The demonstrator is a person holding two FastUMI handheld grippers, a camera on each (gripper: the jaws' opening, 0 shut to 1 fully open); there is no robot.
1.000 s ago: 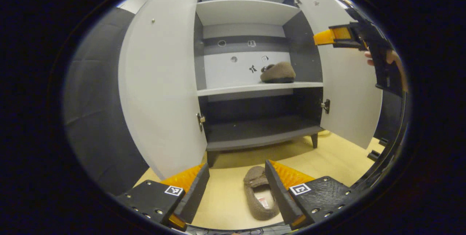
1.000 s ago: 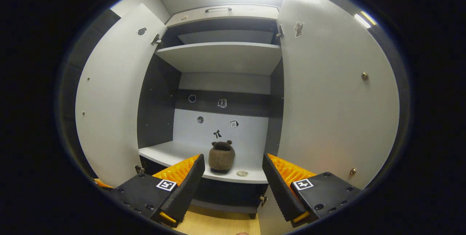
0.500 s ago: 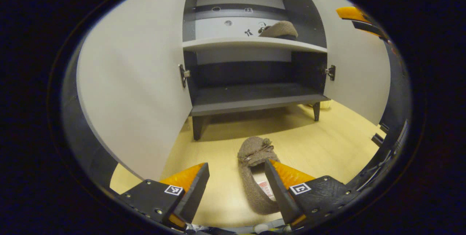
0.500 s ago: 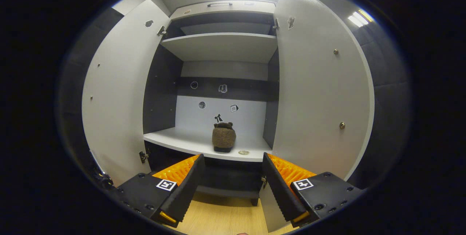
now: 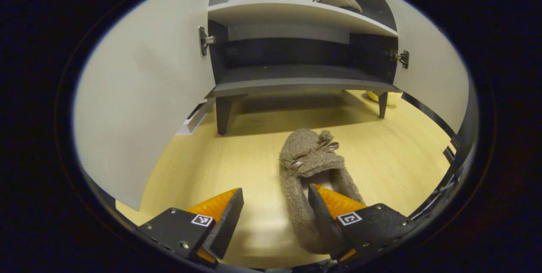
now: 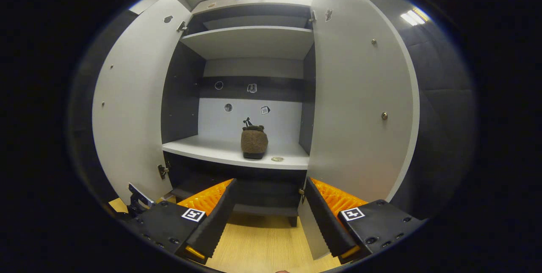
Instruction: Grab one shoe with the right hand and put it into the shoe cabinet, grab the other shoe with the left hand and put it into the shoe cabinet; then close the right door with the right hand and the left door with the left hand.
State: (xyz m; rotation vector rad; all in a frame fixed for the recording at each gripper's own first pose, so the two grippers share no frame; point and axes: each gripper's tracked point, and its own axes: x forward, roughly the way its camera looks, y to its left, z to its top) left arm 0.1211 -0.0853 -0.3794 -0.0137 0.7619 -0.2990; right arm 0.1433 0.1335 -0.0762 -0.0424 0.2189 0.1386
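A fuzzy brown slipper with a small bow (image 5: pixel 311 167) lies on the wooden floor, toe towards the shoe cabinet (image 5: pixel 296 84). My left gripper (image 5: pixel 275 216) hangs open just above its heel end, the right finger over the slipper's opening, nothing held. The second slipper (image 6: pixel 254 142) (image 5: pixel 341 1) rests on the cabinet's white middle shelf. Back from the cabinet and facing it, my right gripper (image 6: pixel 269 213) is open and empty. Both cabinet doors stand open: the left door (image 5: pixel 144 91) (image 6: pixel 131 108) and the right door (image 6: pixel 360 103) (image 5: pixel 432 78).
The cabinet has a dark bottom shelf (image 5: pixel 296 78) on short legs, and white upper shelves (image 6: pixel 250 40). Light wooden floor (image 5: pixel 237 163) spreads in front of it. Dark padded booth wall (image 6: pixel 440 108) lies to the right of the right door.
My left gripper has dropped and tilted down towards the floor slipper, which now sits larger between its fingers. My right gripper has drawn back from the cabinet, the shelved slipper staying put.
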